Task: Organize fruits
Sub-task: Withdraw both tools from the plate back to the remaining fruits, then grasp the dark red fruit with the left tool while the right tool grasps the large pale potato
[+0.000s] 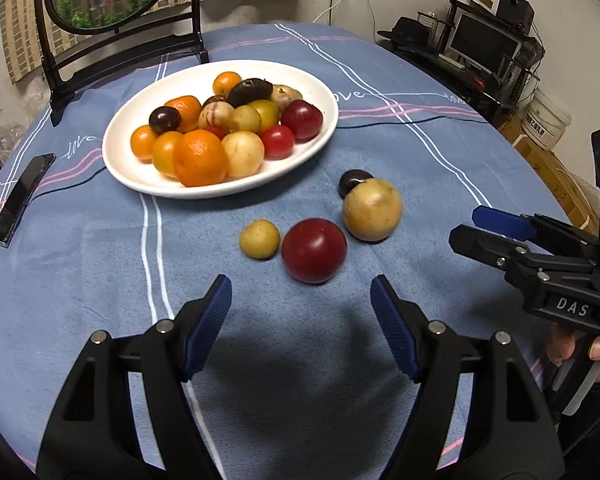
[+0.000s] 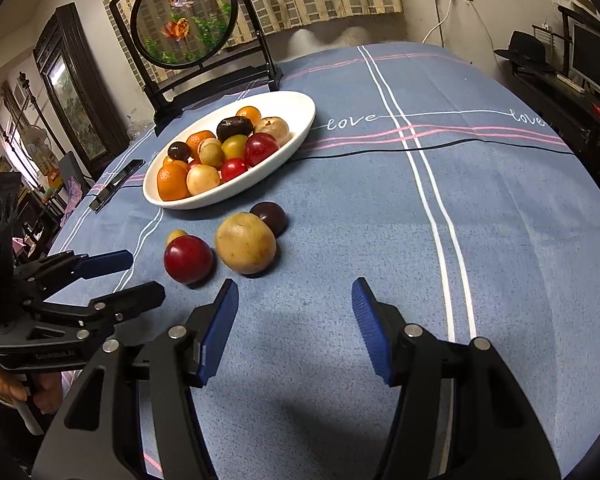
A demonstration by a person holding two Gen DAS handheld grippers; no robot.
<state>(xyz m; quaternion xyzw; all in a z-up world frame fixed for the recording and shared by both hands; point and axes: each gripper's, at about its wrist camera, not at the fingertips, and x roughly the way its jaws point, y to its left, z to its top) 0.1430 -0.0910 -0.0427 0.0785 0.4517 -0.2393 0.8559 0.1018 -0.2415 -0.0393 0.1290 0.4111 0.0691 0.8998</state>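
"love" in white script on the tablecloth (image 2: 352, 122) (repeated), "DAS" on the right tool (image 1: 464, 226)

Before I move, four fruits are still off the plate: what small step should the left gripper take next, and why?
Probably ease the left gripper forward and down around the red fruit. It lies just ahead of the open, empty fingers, while the right gripper faces the big yellow fruit. The plate is beyond.
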